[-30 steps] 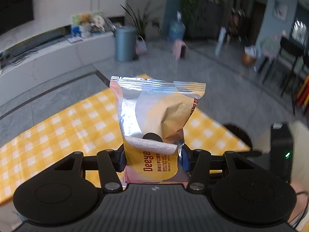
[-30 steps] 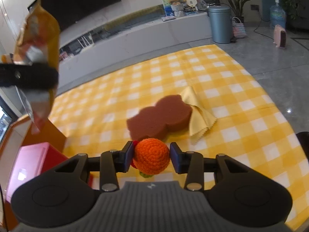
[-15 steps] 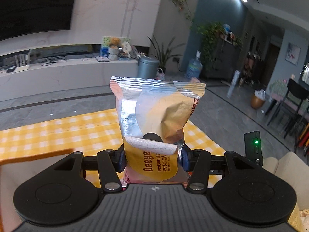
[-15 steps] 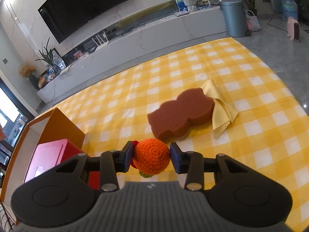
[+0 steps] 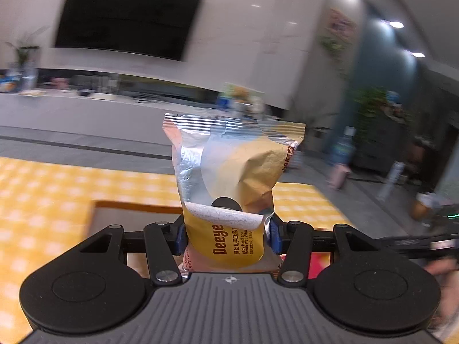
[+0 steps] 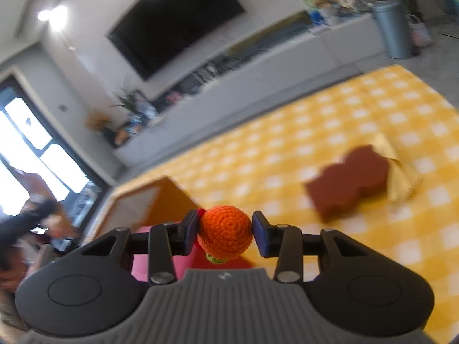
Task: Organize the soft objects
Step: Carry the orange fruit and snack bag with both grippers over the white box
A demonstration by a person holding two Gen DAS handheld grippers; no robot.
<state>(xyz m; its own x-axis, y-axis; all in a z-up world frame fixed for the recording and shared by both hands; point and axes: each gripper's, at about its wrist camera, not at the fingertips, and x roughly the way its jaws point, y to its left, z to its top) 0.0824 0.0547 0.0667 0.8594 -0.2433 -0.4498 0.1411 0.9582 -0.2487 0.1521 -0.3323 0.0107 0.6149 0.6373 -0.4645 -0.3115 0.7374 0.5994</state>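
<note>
While the left tongs [image 5: 226, 236] clamp the wipes pack [image 5: 232, 183] upright, long axis vertical at frame centre, the right tongs [image 6: 225, 233] pinch the crocheted orange ball [image 6: 225, 232].

**A:** What does the left gripper [image 5: 226, 236] look like?

**B:** A grey ribbed housing with a small round emblem at twelve o'clock on its top edge. Two black round discs flank it at nine and three o'clock. Black linkage arms with silver screws lead inward to two fingers with blue pads [image 5: 180, 236].

**A:** And the right gripper [image 6: 226, 236]?

**B:** The same build: grey ribbed body, black discs, black arms, silver screw heads, and dark blue pads [image 6: 261, 238]. At nine o'clock in its view, a blurred dark sleeve [image 6: 17, 223] shows.
</note>
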